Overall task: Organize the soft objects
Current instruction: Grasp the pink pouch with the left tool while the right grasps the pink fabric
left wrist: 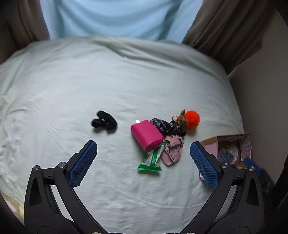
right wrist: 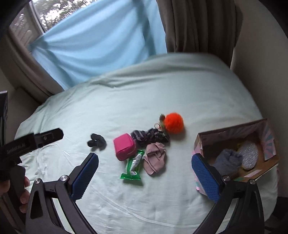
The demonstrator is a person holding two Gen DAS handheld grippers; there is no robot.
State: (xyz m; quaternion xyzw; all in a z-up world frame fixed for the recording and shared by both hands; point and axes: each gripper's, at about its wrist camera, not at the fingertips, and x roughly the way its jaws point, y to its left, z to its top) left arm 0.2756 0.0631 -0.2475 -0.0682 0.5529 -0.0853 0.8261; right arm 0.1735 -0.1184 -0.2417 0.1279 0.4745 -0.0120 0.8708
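I am holding the left gripper (left wrist: 143, 158) and right gripper (right wrist: 144, 167) above the pale green bedsheet (left wrist: 126, 81), both jaws spread wide, gripping nothing. The black fabric scrunchie (left wrist: 104, 122) is lying apart; the pink rectangular pouch (left wrist: 146, 137) is touching the dusty-pink cloth (left wrist: 171, 151). The open cardboard box (right wrist: 234, 133) is sitting right, holding a grey sock (right wrist: 227, 161).

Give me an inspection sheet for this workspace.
Surface: bed sheet, pale green, wrinkled.
Job's things: black scrunchie lies apart; pink pouch, green packet, pink cloth, dark scrunchie and orange pompom cluster together; box at right holds grey socks and a silvery pad.
Clutter: nothing seen.
Grippers: left gripper open, empty; right gripper open, empty.
Cables: nothing seen.
Surroundings: blue curtain, brown curtain, window.
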